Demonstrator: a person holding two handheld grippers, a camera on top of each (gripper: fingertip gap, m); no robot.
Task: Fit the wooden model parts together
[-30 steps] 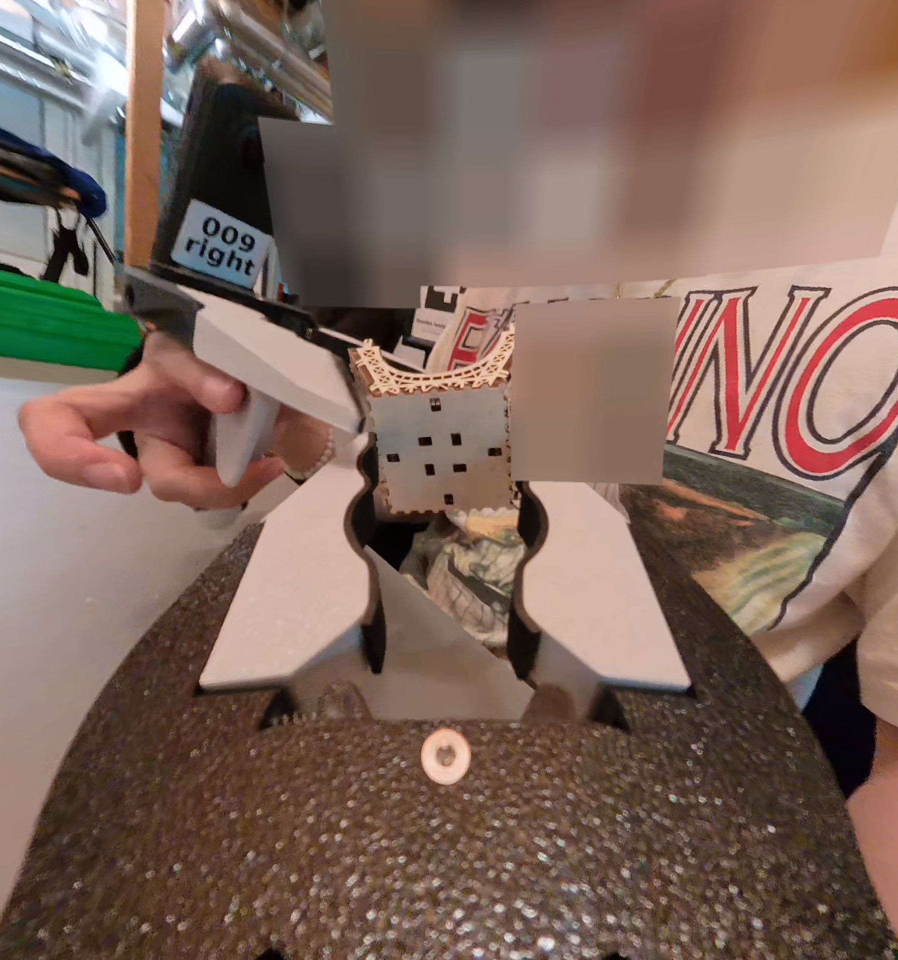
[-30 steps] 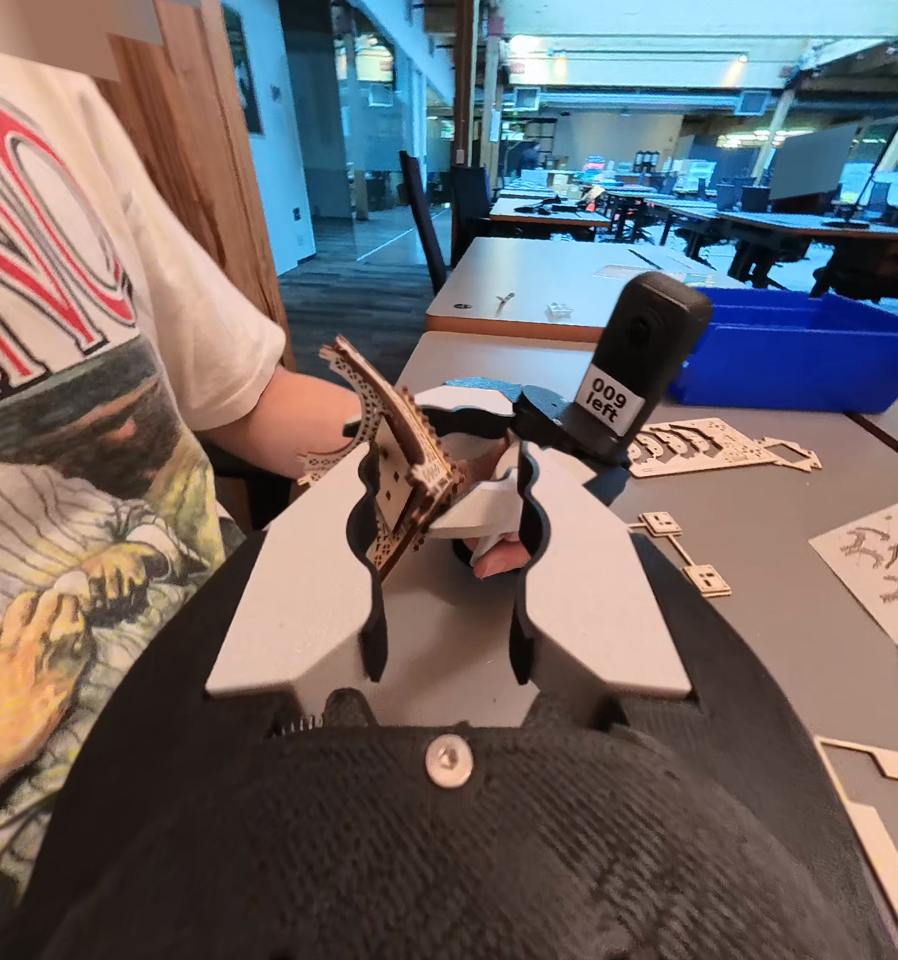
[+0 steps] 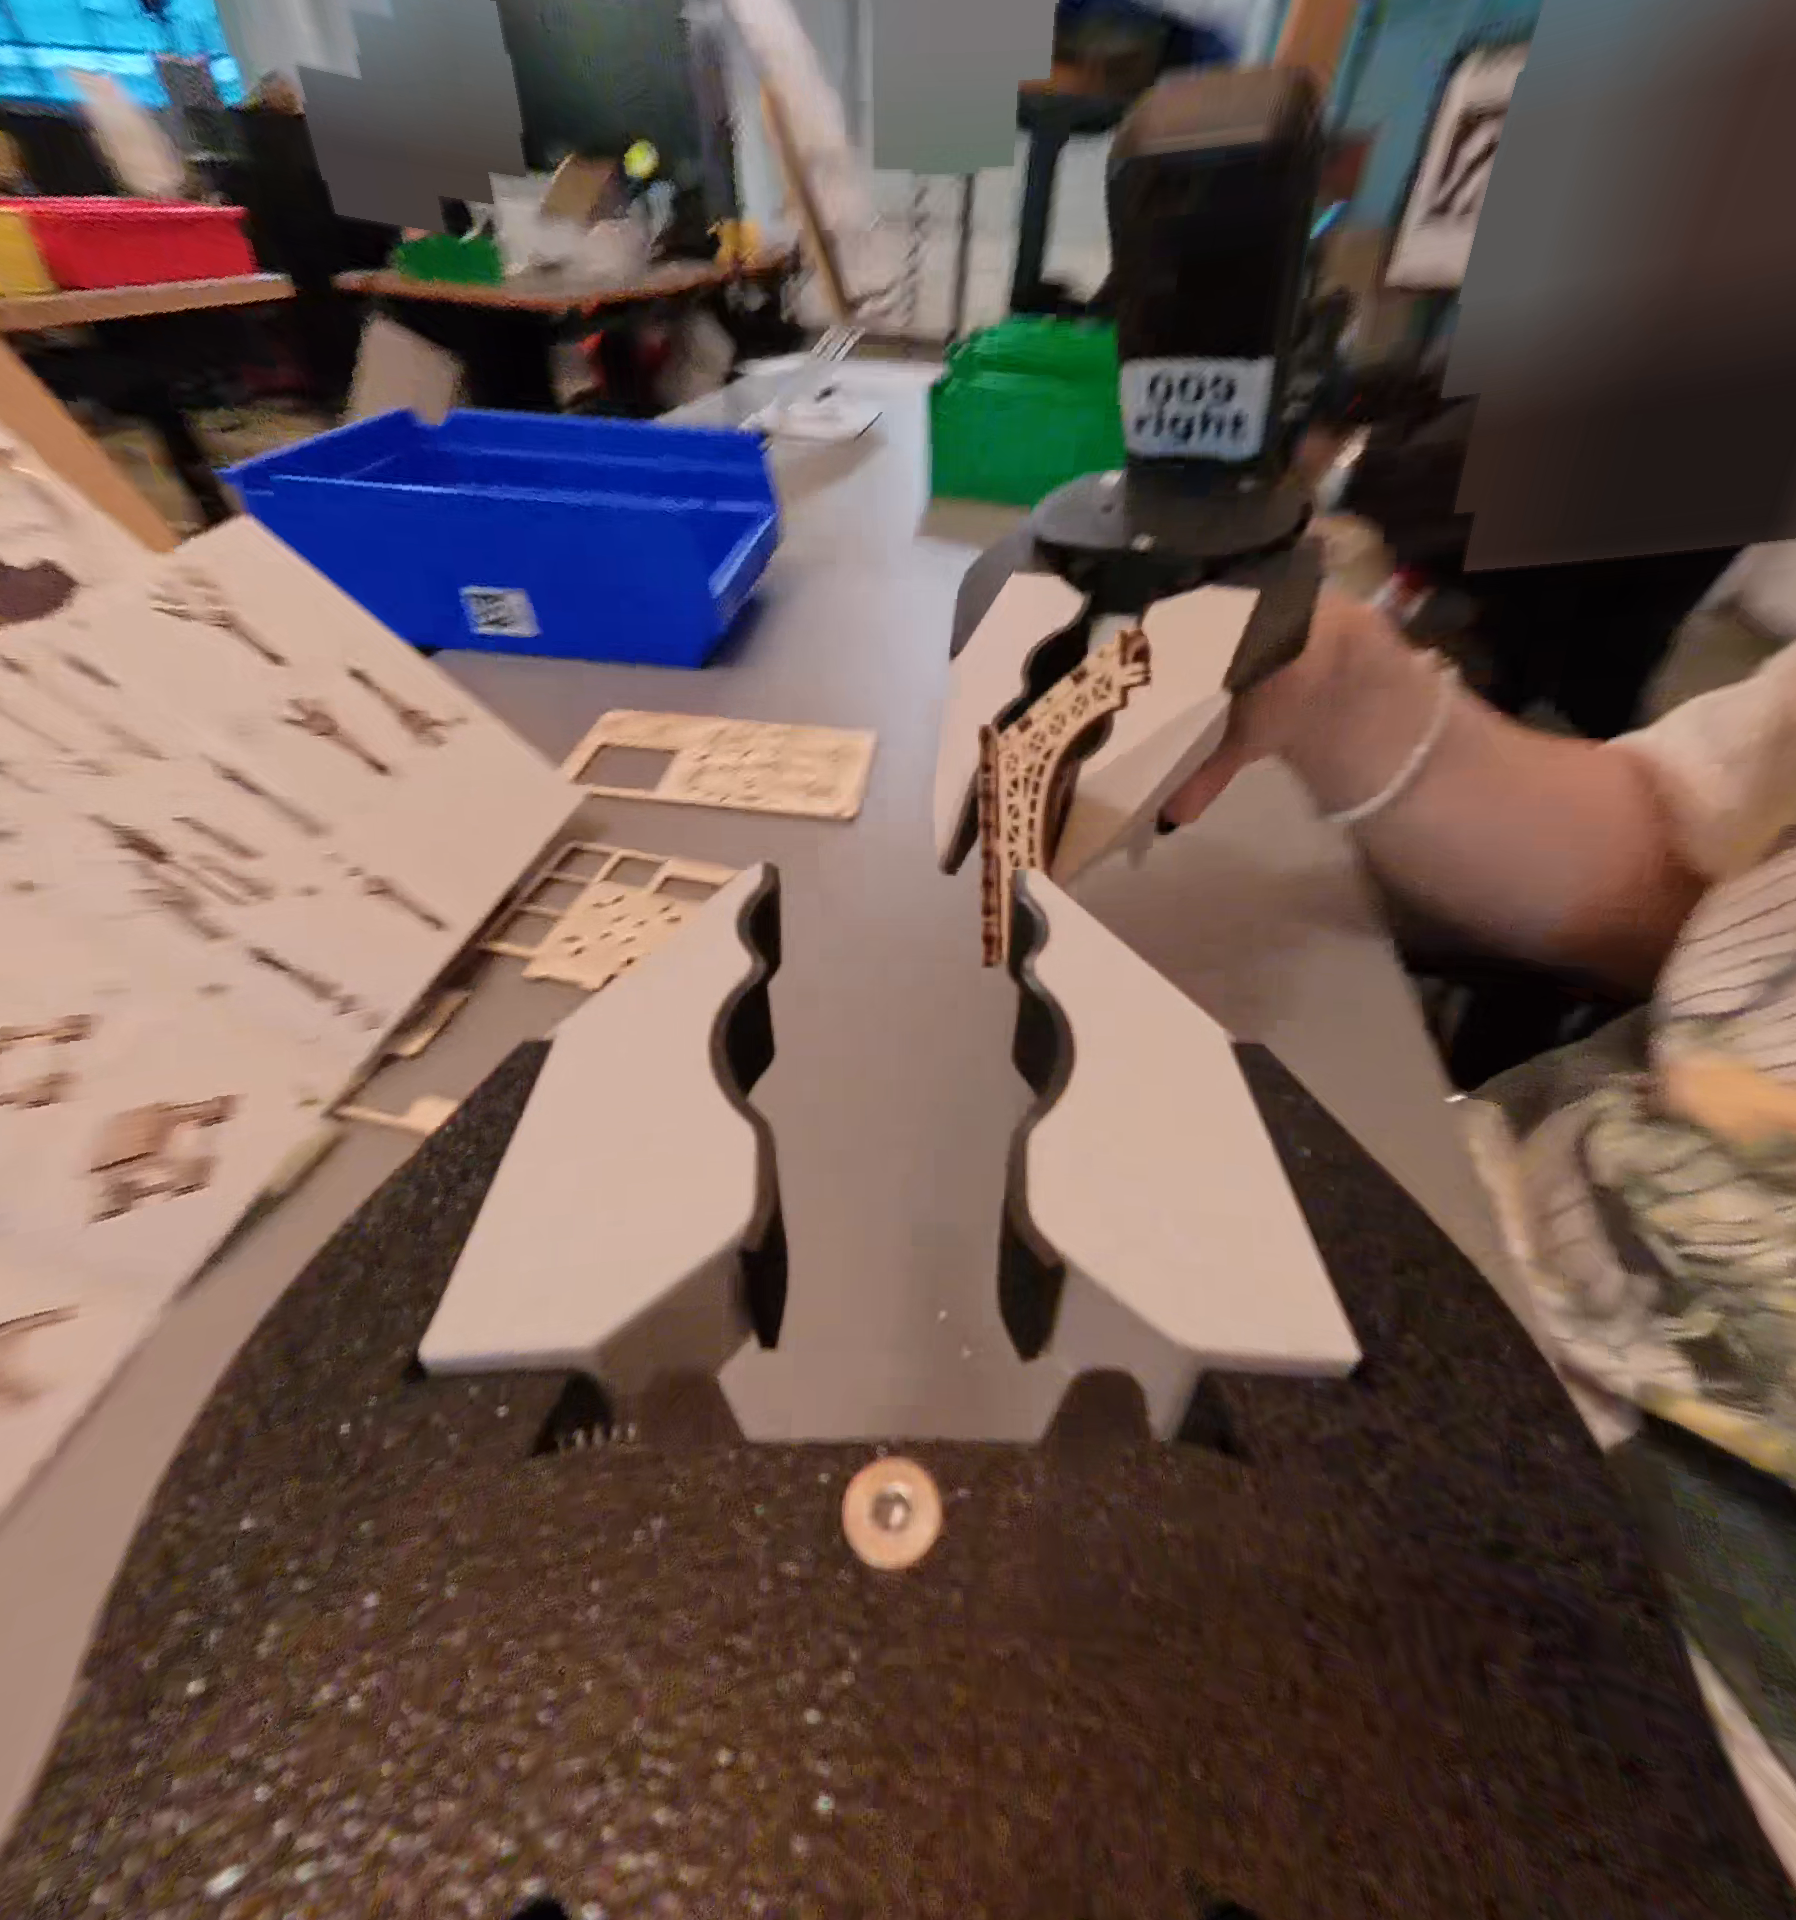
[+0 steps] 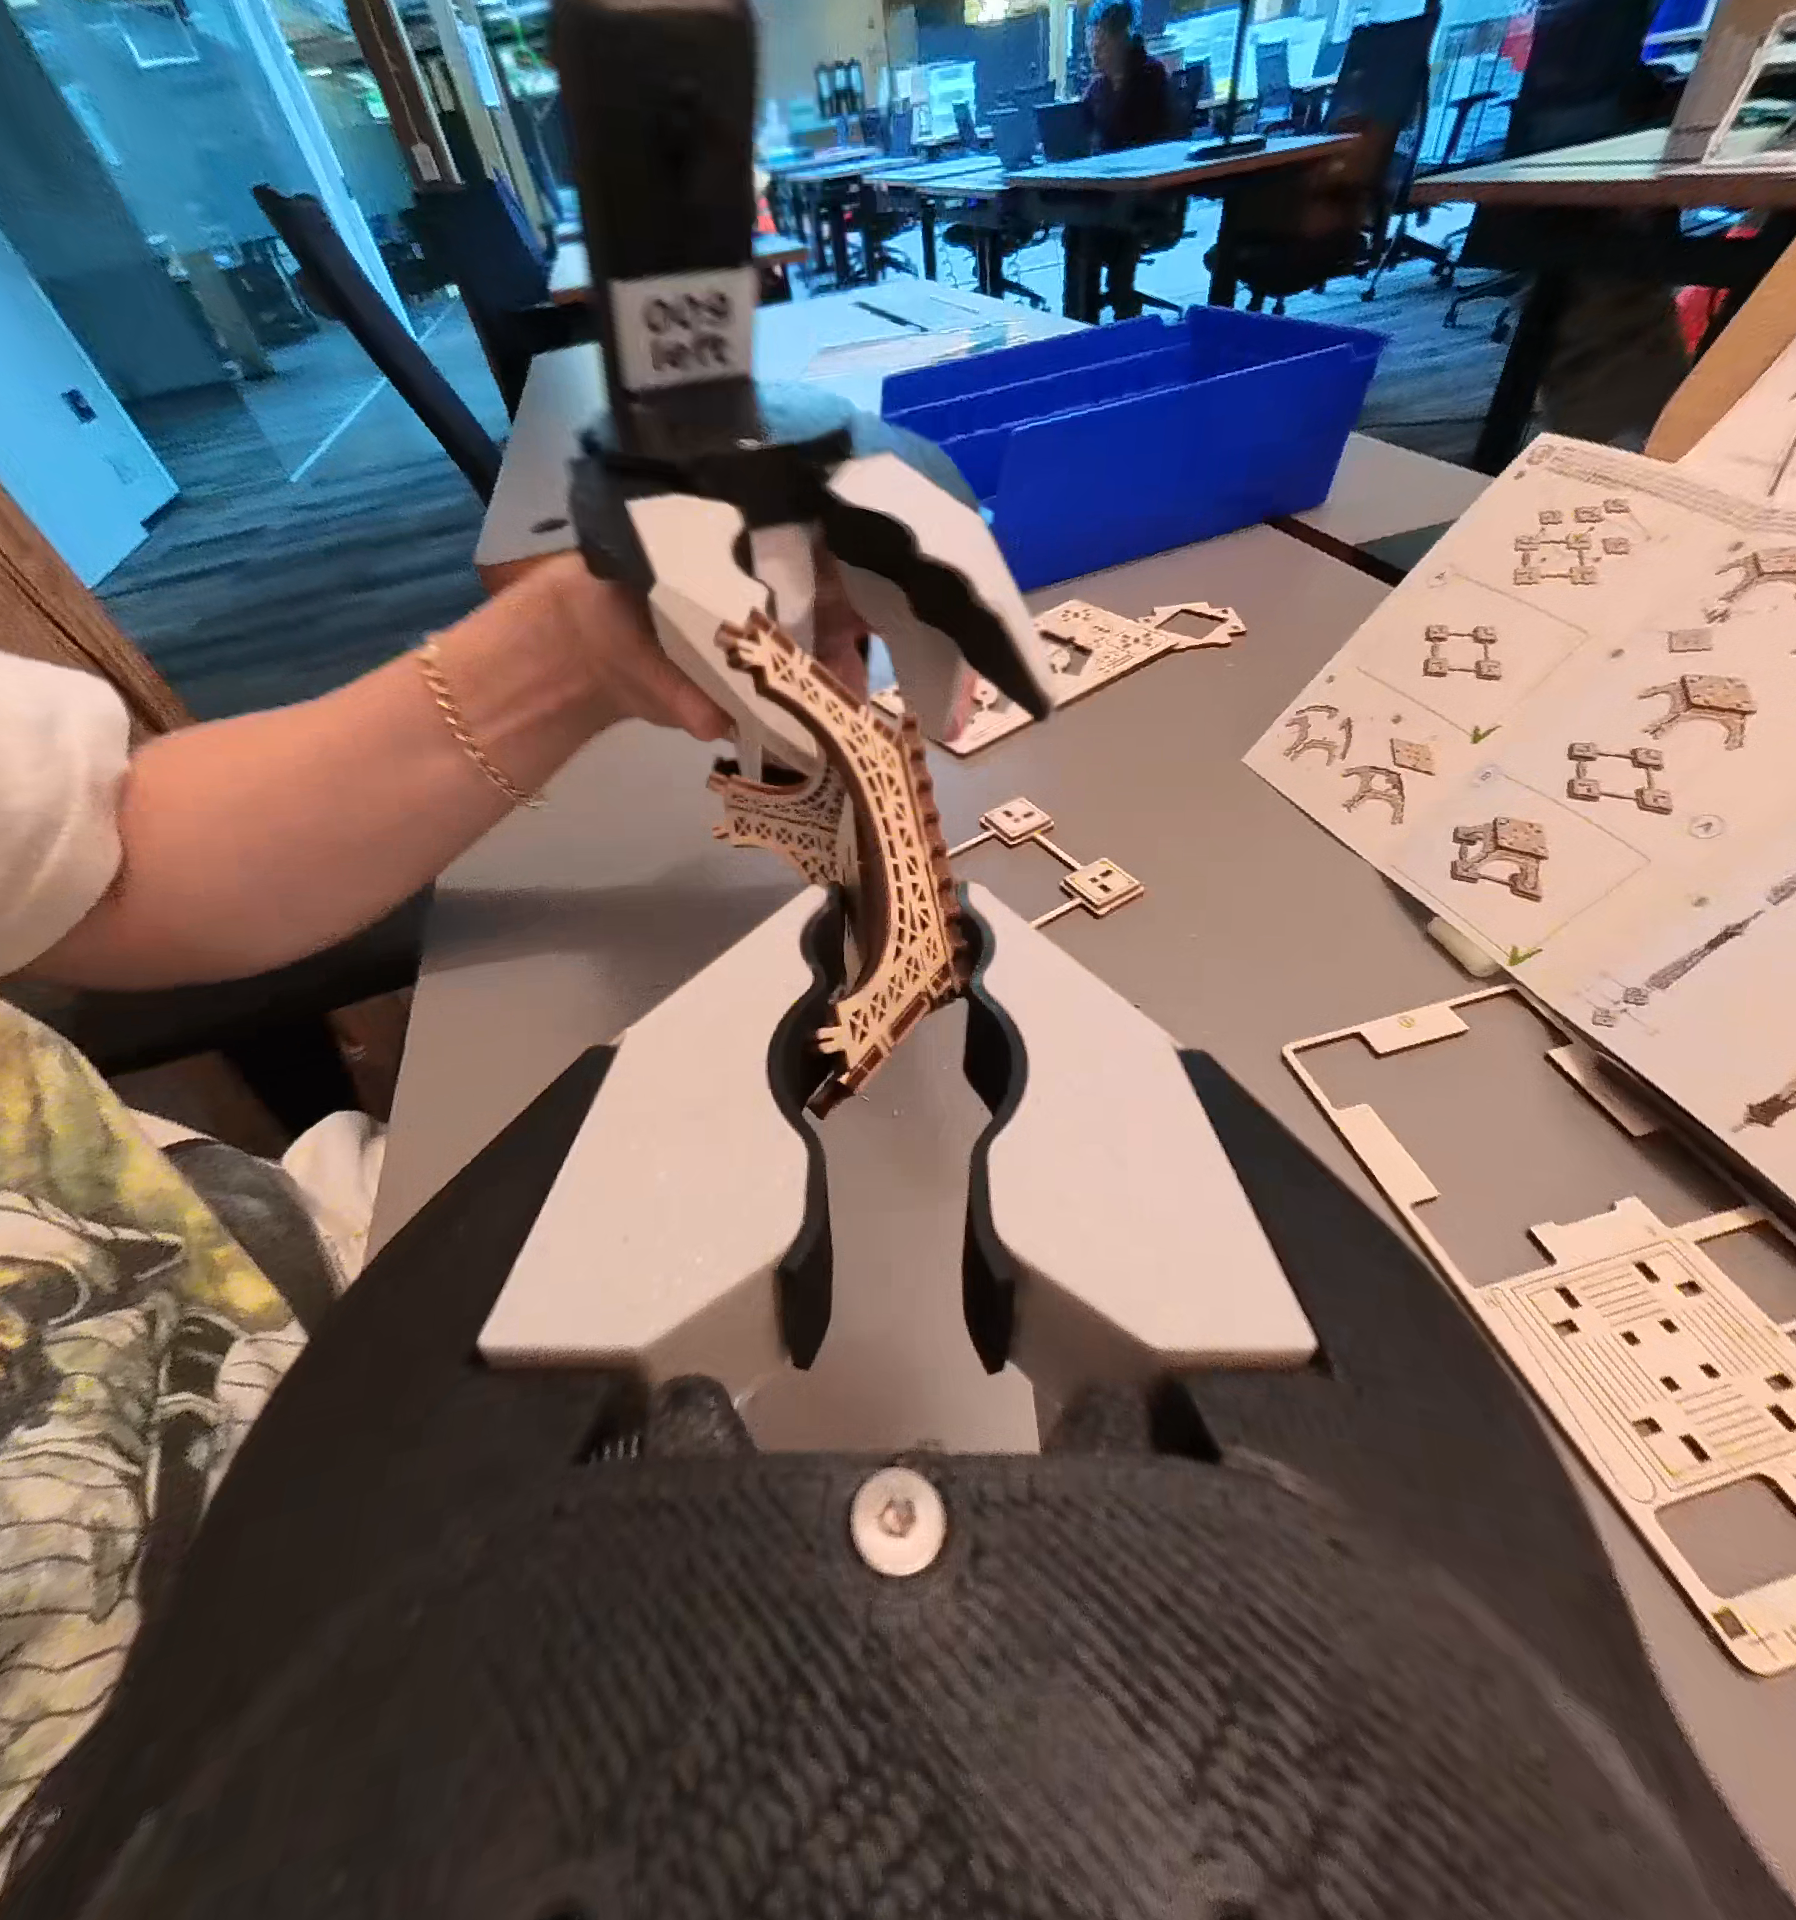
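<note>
My right gripper [image 4: 894, 925] is shut on the wooden lattice model [image 4: 889, 831], a curved tower-leg assembly that it holds above the grey table [image 4: 1185, 831]. The model rises up and left out of its fingertips. My left gripper [image 3: 894, 904] is open and empty. In the right wrist view the left gripper [image 4: 904, 717] hangs just above the model's upper end with its jaws apart. In the left wrist view the right gripper [image 3: 1019, 852] stands just beyond my right fingertip and grips the model [image 3: 1039, 790].
A blue bin [image 3: 520, 530] stands at the far side of the table, with a green bin [image 3: 1019, 416] behind. Instruction sheets [image 4: 1600, 779] and punched wooden sheets [image 4: 1652, 1382] lie to the right. Small square parts [image 4: 1070, 862] lie mid-table. A person's arm [image 4: 302, 790] reaches in. Only a small space, under 4 cm, lies between the two pairs of fingers.
My left gripper has opened and let go of the model, then swung away to face the table. The right gripper still holds the model, now turned more upright.
</note>
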